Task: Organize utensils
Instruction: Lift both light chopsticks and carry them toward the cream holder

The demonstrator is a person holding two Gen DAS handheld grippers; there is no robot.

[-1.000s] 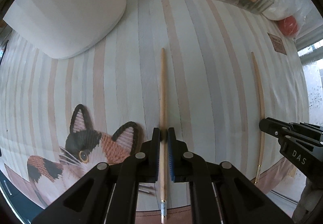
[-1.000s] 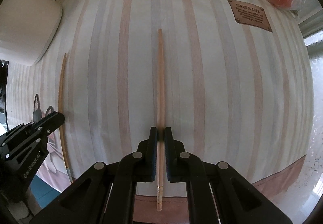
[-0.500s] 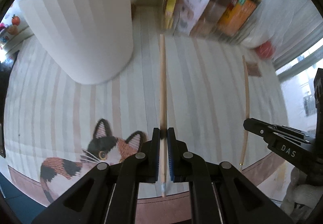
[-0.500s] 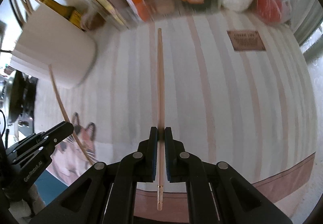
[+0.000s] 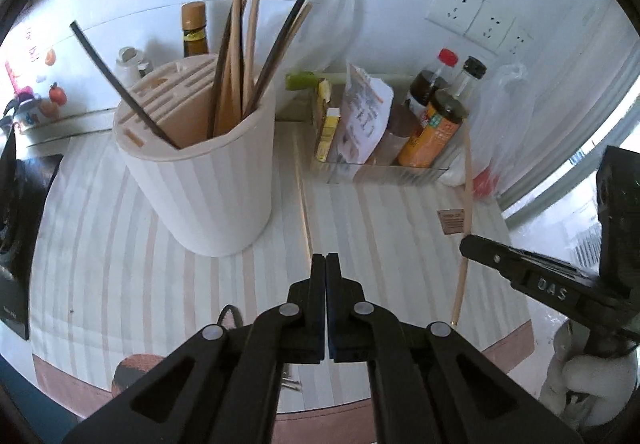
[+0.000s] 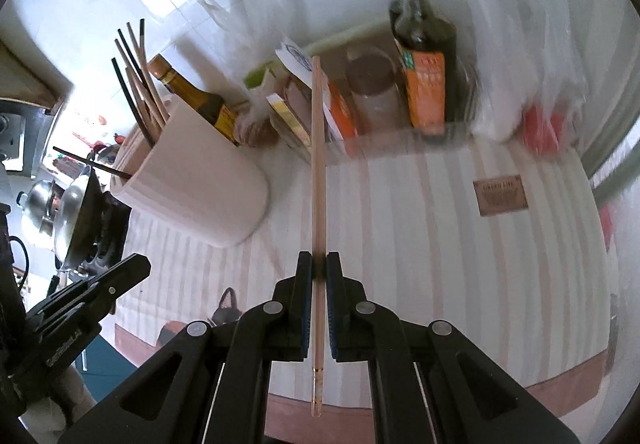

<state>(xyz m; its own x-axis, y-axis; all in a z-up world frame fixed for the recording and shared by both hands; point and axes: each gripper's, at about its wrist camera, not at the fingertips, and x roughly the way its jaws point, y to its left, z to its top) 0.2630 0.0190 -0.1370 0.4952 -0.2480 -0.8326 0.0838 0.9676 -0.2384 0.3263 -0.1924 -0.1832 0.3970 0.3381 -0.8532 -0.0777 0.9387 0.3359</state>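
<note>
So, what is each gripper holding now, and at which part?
The right gripper clamps a pale wooden chopstick on its shaft, nearer the ringed end than the tip. The left gripper is shut; whether it holds anything cannot be told.

bottles (image 6: 424,56) blurred, plaque (image 6: 500,195) perhaps unreadable

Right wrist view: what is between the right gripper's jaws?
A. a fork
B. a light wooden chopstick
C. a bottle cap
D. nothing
B: the right gripper is shut on a pale chopstick that runs out ahead of its jaws.
</note>
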